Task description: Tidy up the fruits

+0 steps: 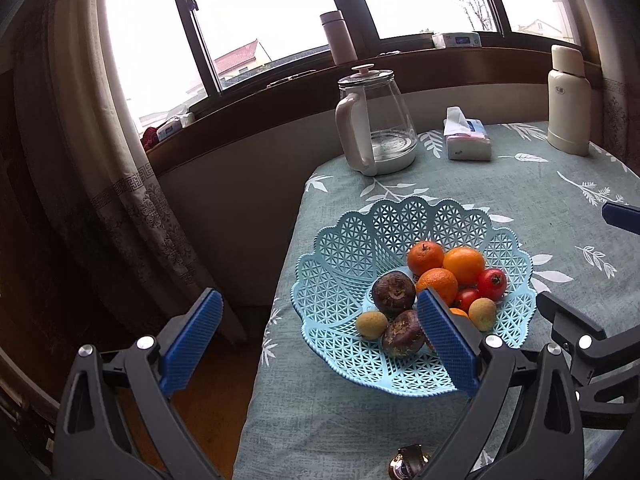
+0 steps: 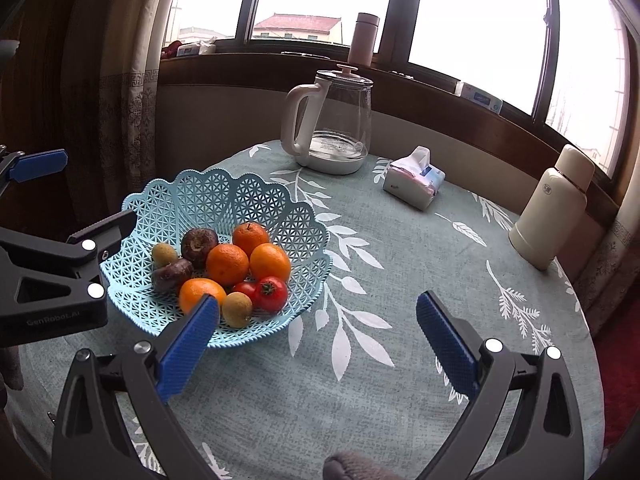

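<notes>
Both tools hang spread wide and empty, the left gripper point(image 1: 320, 336) just left of the blue basket point(image 1: 352, 240), the right gripper point(image 2: 318, 332) beside it, all fruits point(image 2: 228, 264) seemingly gathered inside, so only withdrawal likely remains.

- Left claw point(image 1: 320, 336) gapes wide, empty, over the counter point(image 1: 400, 424) edge.
- Blue basket point(image 1: 348, 248) holds 4 oranges point(image 1: 464, 265), tomatoes point(image 1: 492, 283), dark fruits point(image 1: 394, 292).

The basket point(image 2: 256, 200) is pale blue lattice. In it lie orange oranges point(image 2: 227, 264), red tomatoes point(image 2: 271, 294) and dark brown-purple fruits point(image 2: 199, 242). The tabletop point(image 2: 400, 280) cloth is grey-green with white leaves. The tool pads point(image 2: 448, 344) are blue.
</notes>
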Tool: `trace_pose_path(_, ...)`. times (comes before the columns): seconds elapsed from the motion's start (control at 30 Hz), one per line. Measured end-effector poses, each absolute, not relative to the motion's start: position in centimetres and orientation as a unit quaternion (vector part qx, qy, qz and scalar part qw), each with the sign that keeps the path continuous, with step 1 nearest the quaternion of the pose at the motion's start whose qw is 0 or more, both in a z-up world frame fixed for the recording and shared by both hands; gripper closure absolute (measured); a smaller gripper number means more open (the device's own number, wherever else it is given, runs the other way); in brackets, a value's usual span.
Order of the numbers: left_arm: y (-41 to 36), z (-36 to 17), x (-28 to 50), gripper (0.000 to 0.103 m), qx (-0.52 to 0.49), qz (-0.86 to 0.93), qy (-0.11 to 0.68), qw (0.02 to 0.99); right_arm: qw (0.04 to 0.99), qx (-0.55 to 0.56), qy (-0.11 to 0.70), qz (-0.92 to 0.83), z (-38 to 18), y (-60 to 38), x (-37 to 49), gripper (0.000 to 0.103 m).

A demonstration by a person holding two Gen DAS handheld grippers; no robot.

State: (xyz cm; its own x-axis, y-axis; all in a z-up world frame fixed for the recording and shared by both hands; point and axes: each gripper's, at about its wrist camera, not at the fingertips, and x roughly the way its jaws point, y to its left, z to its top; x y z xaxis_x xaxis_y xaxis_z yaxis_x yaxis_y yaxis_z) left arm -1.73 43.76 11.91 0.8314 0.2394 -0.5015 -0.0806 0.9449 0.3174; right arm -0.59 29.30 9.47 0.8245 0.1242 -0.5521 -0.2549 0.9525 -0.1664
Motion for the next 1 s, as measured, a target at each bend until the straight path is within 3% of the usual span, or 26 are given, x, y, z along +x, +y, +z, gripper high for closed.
trace_pose_path(1.0,43.4,11.4,-1.5,0.004,0.161,0.084,0.280,0.943,0.943,-0.132,0.283,0.112,9.0,30.2,-0.6,0.005)
